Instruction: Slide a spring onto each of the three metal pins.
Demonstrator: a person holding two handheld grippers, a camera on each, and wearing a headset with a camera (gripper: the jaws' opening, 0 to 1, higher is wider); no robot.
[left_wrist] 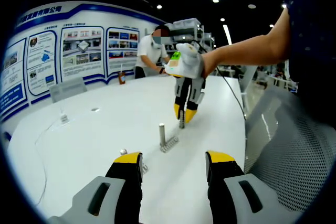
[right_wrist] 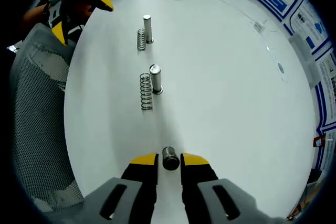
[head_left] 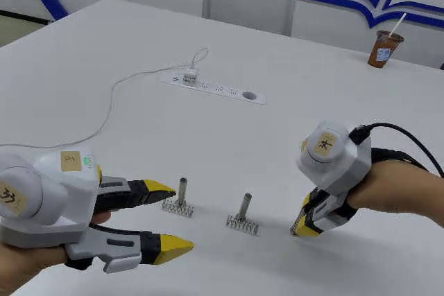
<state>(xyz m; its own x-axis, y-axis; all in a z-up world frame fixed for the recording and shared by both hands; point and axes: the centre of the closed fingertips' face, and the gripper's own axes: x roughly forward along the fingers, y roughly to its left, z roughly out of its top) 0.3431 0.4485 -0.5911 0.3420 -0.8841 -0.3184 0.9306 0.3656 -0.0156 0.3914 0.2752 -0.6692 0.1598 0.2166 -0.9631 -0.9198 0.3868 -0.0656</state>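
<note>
While the left gripper point(head_left: 166, 216) hovers low over the white counter point(head_left: 277, 136) with its two yellow-tipped jaws spread wide and nothing between them, the right gripper point(head_left: 307, 227) points steeply down at the counter with its jaws drawn narrow on a small silver coiled piece point(right_wrist: 170, 158). Seen end-on in the right gripper view, that piece looks like a spring, possibly seated on a pin, though the angle does not settle it. Two upright silver metal pins stand free on the counter between the grippers. The left pin point(head_left: 182, 190) is just ahead of the left gripper's tips, and the middle pin point(head_left: 245, 205) stands between it and the right gripper. Two loose silver coil springs lie flat on the counter, one by each pin. The first spring point(head_left: 177, 207) lies just beside the foot of the left pin on the person's side, and the second spring point(head_left: 243, 224) lies the same way at the foot of the middle pin. Both standing pins are bare. That makes two bare pins, two springs lying down, and one coil in the right gripper. Farther back lies one white power strip point(head_left: 215, 89), with one thin white cable point(head_left: 111, 100) curving off toward the counter's left edge. One brown drink cup point(head_left: 383, 48) with a straw stands at the far right, and one grey chair back point(head_left: 250, 6) rises at the far edge. In the left gripper view one person point(left_wrist: 149, 53) in a white shirt stands beyond the counter.
</note>
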